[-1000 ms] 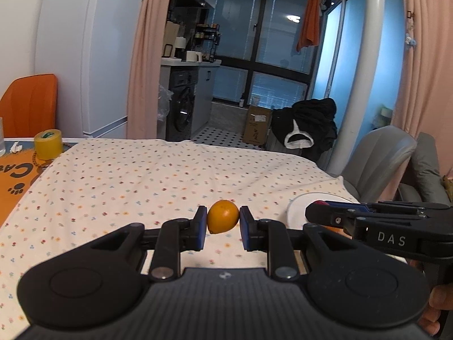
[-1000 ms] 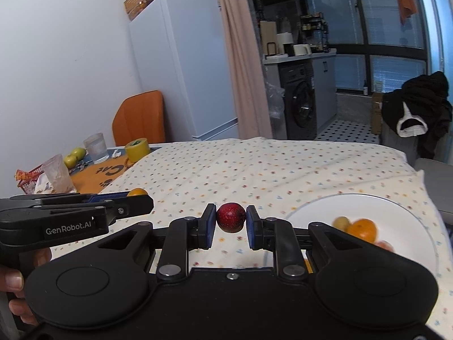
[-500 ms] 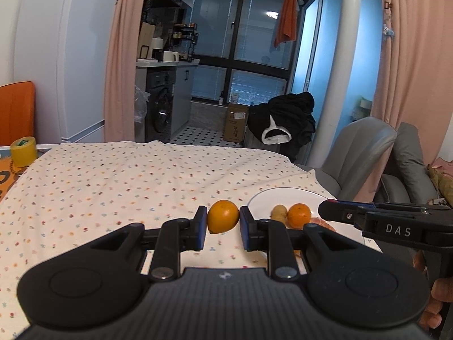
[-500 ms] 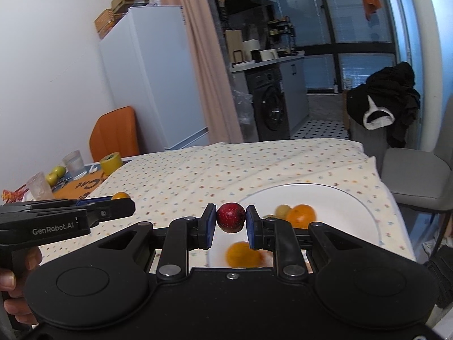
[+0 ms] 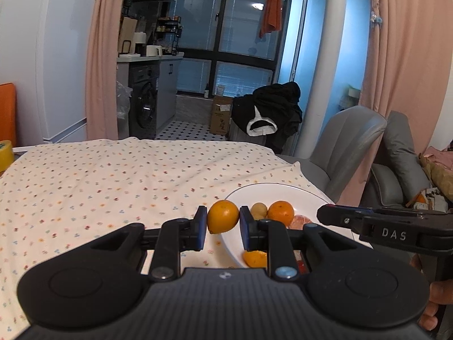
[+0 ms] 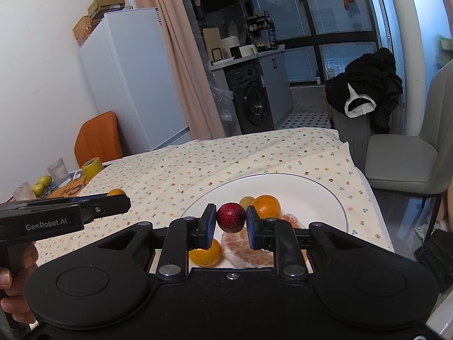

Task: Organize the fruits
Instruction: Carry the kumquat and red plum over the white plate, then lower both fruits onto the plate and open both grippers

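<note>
My left gripper (image 5: 223, 221) is shut on an orange (image 5: 223, 217), held just left of the white plate (image 5: 300, 191). My right gripper (image 6: 230, 222) is shut on a dark red fruit (image 6: 231, 217) above the same plate (image 6: 305, 189). On the plate lie an orange (image 6: 266, 206), a small yellow-green fruit (image 6: 245, 200), another orange (image 6: 205, 252) and peeled citrus pieces (image 6: 246, 250). In the right wrist view the left gripper (image 6: 120, 198) shows at the left, above the floral tablecloth (image 6: 175, 175). The right gripper's side (image 5: 325, 215) shows in the left wrist view.
A yellow tape roll (image 6: 92, 167), a glass (image 6: 59, 171), a plastic cup (image 6: 24, 194) and green fruit (image 6: 42, 184) stand at the table's far left. A grey chair (image 6: 410, 153) is beside the table's right edge, an orange chair (image 6: 97, 138) behind its left.
Both grippers have carried their fruit to the right, toward the plate. The plate and its fruit now sit closer to the middle of both views.
</note>
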Motion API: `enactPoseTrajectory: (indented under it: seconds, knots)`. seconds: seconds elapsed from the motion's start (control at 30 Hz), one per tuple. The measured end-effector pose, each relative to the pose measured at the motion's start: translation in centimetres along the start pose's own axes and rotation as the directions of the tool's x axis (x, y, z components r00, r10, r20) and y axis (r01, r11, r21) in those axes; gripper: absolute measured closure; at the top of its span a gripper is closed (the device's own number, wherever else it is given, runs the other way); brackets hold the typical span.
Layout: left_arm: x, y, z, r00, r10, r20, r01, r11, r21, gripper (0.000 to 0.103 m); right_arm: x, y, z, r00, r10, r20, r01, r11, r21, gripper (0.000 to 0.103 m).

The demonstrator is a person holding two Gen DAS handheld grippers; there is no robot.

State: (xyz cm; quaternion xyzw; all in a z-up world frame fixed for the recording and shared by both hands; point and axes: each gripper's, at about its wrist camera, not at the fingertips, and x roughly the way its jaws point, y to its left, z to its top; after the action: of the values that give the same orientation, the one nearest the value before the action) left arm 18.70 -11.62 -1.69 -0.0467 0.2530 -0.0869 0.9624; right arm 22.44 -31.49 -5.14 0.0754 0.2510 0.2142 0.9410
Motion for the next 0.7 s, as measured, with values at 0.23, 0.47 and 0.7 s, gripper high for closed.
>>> enactPoseTrajectory:
  seconds: [0.23,0.47,0.7]
  knots:
    - [1.8,-0.6,-0.1,1.0,-0.016,-0.023,0.016,1.0,0.011,0.08,0.8,-1.3,-0.1,1.0,-0.01,0.003,0.01,1.0,0.029,0.074]
    - [3.0,-0.9,0.0,0.999,-0.027,-0.039,0.028,0.999,0.017,0.08,0.6,-2.4,-0.2,1.0,-0.021,0.008,0.02,0.998,0.057,0.074]
    - [3.8,-0.9,0.1,0.997,-0.046,-0.06,0.045,0.999,-0.006,0.076,0.7,-3.1,-0.4,1.0,-0.031,0.001,0.031,0.996,0.078,0.066]
